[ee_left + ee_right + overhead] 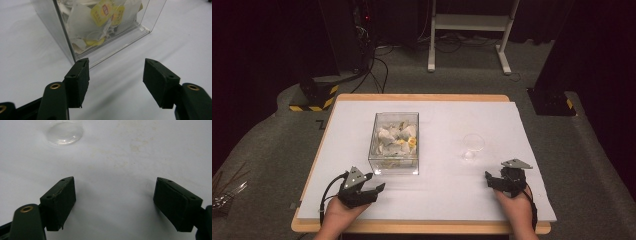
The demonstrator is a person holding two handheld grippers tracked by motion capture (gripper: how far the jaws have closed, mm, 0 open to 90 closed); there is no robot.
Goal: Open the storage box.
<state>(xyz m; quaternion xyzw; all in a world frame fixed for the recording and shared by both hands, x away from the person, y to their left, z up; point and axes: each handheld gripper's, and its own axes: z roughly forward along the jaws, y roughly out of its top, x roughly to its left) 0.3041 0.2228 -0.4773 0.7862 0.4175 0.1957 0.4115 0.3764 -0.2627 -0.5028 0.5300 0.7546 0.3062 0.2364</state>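
A clear plastic box (394, 142) stands left of the table's middle and holds several white tea bags with yellow tags (102, 11). A clear glass cup (473, 145) stands to its right; its base (64, 133) appears at the top of the right gripper view. My left gripper (373, 189) rests near the table's front edge, just in front of the box's near corner (75, 58), open with nothing between its pads. My right gripper (496, 181) rests at the front right, a little short of the cup, open and empty.
The white table surface (447, 120) has a wooden rim. Behind the table stand a white metal frame (472, 30) and black equipment with cables (362, 45) on the grey floor. A yellow-and-black striped base (312, 100) sits at the back left.
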